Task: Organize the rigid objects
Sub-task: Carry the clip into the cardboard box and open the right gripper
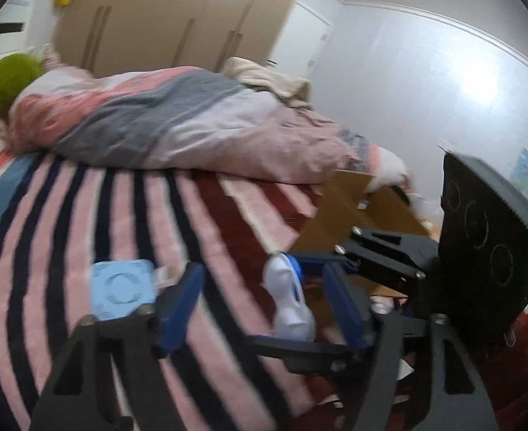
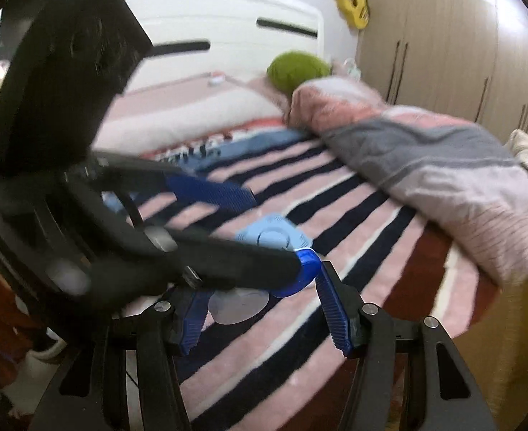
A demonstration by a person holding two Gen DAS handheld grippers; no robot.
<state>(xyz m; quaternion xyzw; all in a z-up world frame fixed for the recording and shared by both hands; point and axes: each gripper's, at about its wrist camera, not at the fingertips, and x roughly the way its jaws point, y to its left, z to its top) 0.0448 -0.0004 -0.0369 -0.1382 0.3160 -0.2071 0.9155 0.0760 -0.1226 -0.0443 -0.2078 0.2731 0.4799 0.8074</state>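
Observation:
A light blue square gadget [image 1: 122,289] lies on the striped blanket, just left of my left gripper's left finger; it also shows in the right wrist view [image 2: 273,233]. A white and blue object [image 1: 289,296] sits between the fingers of my right gripper, which crosses the left wrist view from the right. In the right wrist view the same object shows as a pale body with a blue end [image 2: 242,301] between my right gripper's [image 2: 264,319] fingers, though the left gripper's arm covers part of it. My left gripper [image 1: 264,305] is open and empty.
A folded pink and grey quilt [image 1: 177,118] lies across the bed. A green round cushion [image 2: 296,68] sits near the white headboard [image 2: 228,28]. A cardboard box [image 1: 357,208] stands off the bed's right edge. Wardrobes [image 1: 177,18] line the far wall.

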